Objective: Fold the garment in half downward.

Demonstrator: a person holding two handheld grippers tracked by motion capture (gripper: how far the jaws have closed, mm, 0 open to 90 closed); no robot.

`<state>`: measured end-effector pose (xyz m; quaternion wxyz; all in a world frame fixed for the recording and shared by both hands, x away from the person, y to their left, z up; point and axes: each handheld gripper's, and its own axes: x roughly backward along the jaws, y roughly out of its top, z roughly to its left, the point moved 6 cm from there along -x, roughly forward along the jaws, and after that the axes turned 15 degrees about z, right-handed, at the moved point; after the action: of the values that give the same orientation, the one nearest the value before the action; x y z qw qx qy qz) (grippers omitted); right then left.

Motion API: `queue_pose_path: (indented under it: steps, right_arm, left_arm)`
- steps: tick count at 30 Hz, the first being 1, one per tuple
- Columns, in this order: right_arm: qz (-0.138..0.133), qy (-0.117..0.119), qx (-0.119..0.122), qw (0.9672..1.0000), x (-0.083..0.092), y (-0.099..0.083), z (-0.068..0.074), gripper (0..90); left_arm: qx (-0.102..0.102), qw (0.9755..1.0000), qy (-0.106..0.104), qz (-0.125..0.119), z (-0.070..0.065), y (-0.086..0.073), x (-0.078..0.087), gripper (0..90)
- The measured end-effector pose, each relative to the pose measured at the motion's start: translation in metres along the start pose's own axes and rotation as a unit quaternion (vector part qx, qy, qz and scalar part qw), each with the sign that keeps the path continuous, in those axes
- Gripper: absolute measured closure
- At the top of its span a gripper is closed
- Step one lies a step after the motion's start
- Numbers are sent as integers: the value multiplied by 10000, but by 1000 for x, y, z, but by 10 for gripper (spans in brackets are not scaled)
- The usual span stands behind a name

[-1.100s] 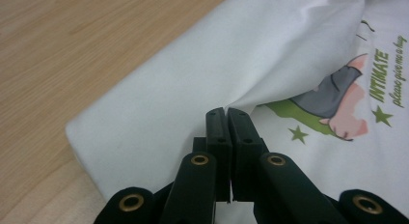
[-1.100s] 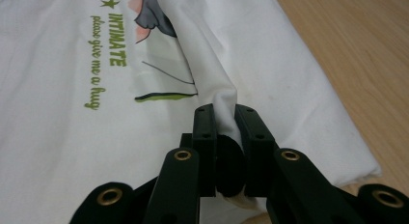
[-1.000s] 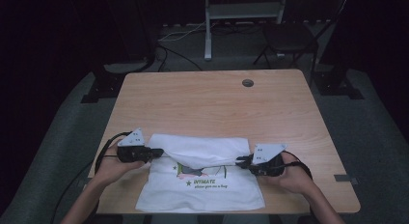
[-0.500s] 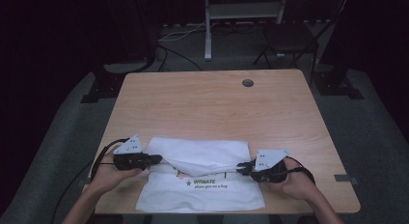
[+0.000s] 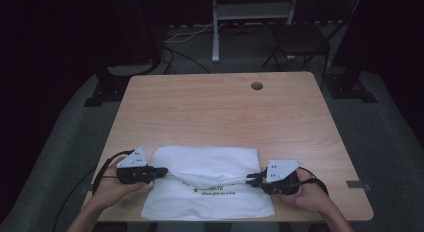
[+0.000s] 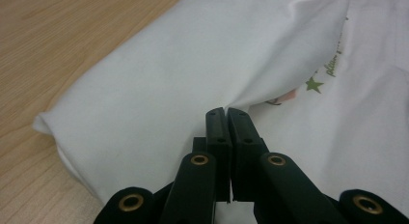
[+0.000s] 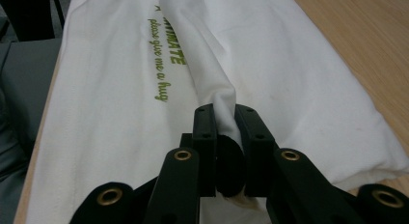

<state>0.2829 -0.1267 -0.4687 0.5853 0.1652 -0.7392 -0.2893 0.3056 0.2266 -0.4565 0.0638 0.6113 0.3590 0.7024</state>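
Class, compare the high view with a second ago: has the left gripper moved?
Yes. The left gripper, shut on the cloth, has drawn back toward the table's near edge.

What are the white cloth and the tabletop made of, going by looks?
White cloth: soft woven or knit fabric, probably cotton, matte; it folds, creases and drapes where each hand-held gripper pinches it, and carries green printed lettering. Tabletop: light wood or wood-look laminate, smooth with a slight sheen; straight grain lines show, but solid wood versus veneer can't be told.
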Motion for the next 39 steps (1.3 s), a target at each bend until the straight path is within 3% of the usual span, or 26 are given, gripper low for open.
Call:
queue_pose_path:
  steps: [19, 28, 39]
  right_arm:
    - [-2, 160, 59, 9999, 5, -5, 20, 795]
    - [-184, 117, 67, 9997, 15, 0, 22, 795]
    - [-218, 167, 76, 9996, 17, -2, 29, 795]
  left_arm:
    - [-92, 9999, -65, -22, -28, -13, 7, 889]
    - [-169, 9997, -53, -167, -34, -8, 19, 888]
    - [-180, 9995, -167, -183, -45, -12, 21, 889]
